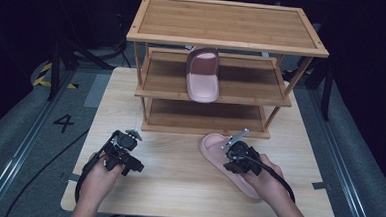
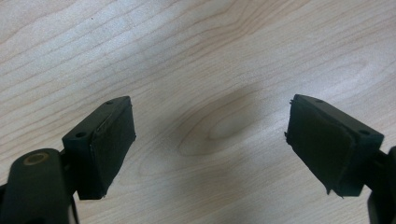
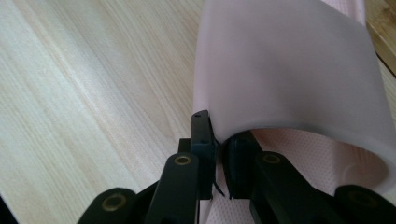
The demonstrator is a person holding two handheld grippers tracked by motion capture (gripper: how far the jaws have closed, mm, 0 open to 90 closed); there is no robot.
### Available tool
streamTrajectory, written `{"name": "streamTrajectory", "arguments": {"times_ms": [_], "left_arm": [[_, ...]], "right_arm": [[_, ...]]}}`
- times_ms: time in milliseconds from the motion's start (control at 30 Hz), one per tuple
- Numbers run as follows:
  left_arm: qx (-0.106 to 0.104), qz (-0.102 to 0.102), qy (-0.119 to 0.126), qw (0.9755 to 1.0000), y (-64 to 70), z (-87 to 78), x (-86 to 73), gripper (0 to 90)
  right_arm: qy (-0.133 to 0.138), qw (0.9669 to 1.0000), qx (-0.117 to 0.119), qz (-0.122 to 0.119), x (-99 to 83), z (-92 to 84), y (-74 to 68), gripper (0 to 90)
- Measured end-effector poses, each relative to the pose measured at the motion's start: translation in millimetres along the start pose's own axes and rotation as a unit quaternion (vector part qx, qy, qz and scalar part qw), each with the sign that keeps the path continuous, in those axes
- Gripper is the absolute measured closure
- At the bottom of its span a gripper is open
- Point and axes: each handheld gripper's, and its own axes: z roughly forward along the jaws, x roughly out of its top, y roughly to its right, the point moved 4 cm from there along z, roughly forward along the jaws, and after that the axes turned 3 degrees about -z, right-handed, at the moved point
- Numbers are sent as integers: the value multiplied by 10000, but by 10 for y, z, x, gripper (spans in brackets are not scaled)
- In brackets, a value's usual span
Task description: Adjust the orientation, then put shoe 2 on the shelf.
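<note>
Pink slipper (image 1: 223,157) on the table (image 1: 177,173) is what we have in hand: it lies on the light wood to our right, in front of the bamboo rack (image 1: 224,55), toe toward the rack's bottom shelf. Our right gripper (image 1: 234,156) sits over its strap; in the right gripper view the two black jaws are pinched together on the edge of the strap (image 3: 289,70), one pad outside the band and the other tucked under it, so we have the slipper gripped by that thin wall. Our left gripper (image 1: 123,157) rests over bare tabletop well apart from the slipper, near the table's left side. In the left gripper view its pads (image 2: 112,144) stand wide apart with nothing but wood grain between them, so it holds nothing. A second pink slipper (image 1: 202,76) sits on the rack's middle shelf, toe pointing away from us, its heel at the shelf's front edge
</note>
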Motion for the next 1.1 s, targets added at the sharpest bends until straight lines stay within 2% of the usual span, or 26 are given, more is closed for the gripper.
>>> {"name": "streamTrajectory", "arguments": {"times_ms": [133,167,200,400,500,567,600,633,733,800,900,1100], "left_arm": [[-9,-26,6,10000,10,5,2,161],[6,46,32,10000,4,11,8,164],[-23,-38,34,10000,18,14,7,163],[51,-12,11,10000,-30,-15,29,156],[-51,15,-115,9999,-54,-22,26,159],[-231,-104,-215,9994,-69,-9,17,170],[-265,-136,-241,9993,-80,-7,18,173],[-210,-159,-274,9993,-92,-12,17,172],[-130,-63,-231,9996,-86,-31,19,175],[-241,-29,-275,9993,-77,-44,25,169],[-198,27,-301,9993,-80,-45,34,171],[-169,112,-347,9992,-87,-27,53,172]], "right_arm": [[21,10000,72,-54,5,-34,-33,839],[40,9999,109,-76,8,-49,-46,840],[59,9998,150,-122,14,-72,-65,840],[109,9992,250,-278,30,-226,-121,838],[143,9991,297,-254,28,-321,-132,833],[202,9990,344,-193,29,-391,-133,831],[216,9989,377,-169,31,-422,-135,831],[205,9989,384,-184,33,-448,-136,830],[101,9991,340,-240,36,-540,-136,828],[76,9990,335,-278,37,-634,-129,826],[79,9990,350,-268,40,-708,-132,821],[63,9993,247,-280,89,-1020,-100,823]]}}
